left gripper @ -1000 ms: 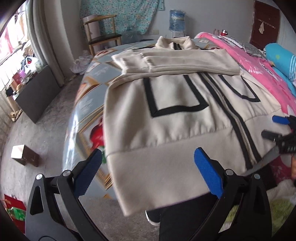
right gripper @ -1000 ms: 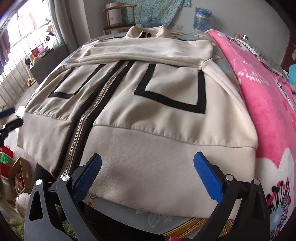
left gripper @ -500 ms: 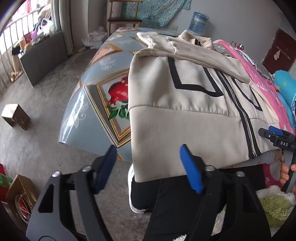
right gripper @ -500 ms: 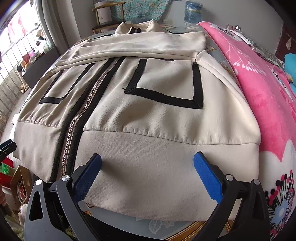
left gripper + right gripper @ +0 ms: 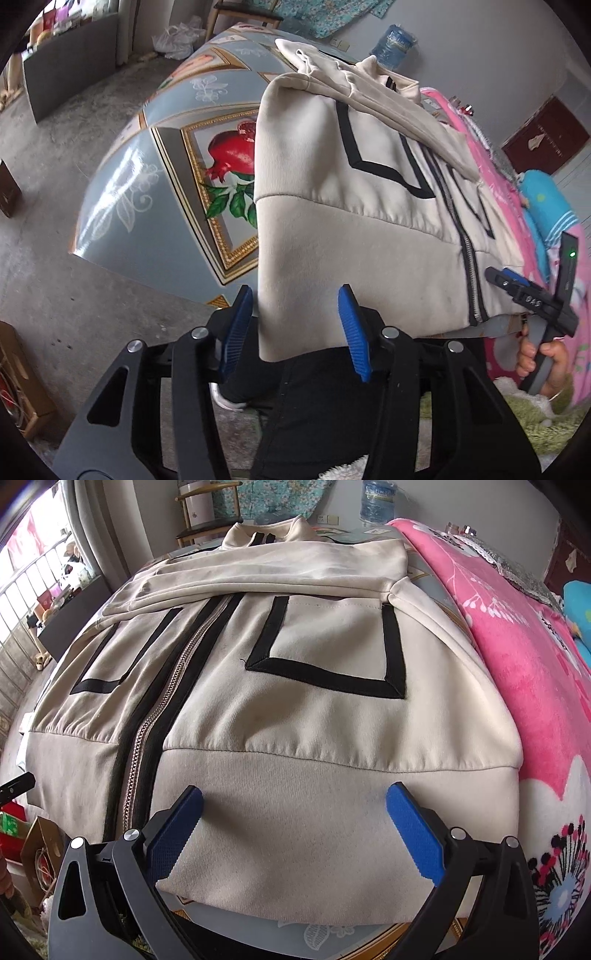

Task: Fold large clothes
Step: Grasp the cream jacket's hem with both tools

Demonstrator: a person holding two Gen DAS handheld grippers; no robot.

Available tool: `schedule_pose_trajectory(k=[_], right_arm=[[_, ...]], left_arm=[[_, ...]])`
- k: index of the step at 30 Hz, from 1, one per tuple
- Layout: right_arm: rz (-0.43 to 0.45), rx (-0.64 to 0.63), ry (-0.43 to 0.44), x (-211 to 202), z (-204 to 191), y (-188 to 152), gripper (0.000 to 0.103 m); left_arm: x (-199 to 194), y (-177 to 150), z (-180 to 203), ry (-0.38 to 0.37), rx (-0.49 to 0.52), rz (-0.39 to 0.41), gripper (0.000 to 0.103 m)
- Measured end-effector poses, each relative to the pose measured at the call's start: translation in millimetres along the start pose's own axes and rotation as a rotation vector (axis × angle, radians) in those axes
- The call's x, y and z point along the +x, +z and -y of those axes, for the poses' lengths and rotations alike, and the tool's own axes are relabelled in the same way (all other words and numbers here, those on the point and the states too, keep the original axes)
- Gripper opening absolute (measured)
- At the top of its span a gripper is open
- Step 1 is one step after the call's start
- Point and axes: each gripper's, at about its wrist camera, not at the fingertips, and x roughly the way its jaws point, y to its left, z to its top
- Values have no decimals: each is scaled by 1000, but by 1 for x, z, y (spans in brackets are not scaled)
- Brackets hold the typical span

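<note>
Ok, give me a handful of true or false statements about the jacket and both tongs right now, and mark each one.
1. The jacket is zipped shut down the front. True.
2. The left tongs straddle the jacket's hem corner, with a gap visible between the blue pads. True.
3. The right tongs are clamped shut on a sleeve. False: they are wide open, with the hem band between their pads.
4. The jacket lies on bare floor. False: it lies on a blue fruit-print cover beside a pink blanket.
5. Both sleeves hang off the sides. False: they are folded across the chest, below the collar.
</note>
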Motion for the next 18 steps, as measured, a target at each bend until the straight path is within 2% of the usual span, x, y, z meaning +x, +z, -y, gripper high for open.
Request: schedule_pose_trajectory(k=[2,4,10,15,18], right_arm=[[0,0,-1,0,0,0,97],[0,-1,0,0,0,0,97],[4,0,-3,1,-1,1,97],[11,3,2,0,0,0,97],[22,10,9,-5,3,-3,97]], left_arm=[[1,0,-2,-38,-19,-4,45],[-1,0,-2,-66,-26,-4,37],[-18,0,5,-163,0,32,37],[-1,4,3,-73,-15,-39,37],[3,5,9,-32,10,-57,37]])
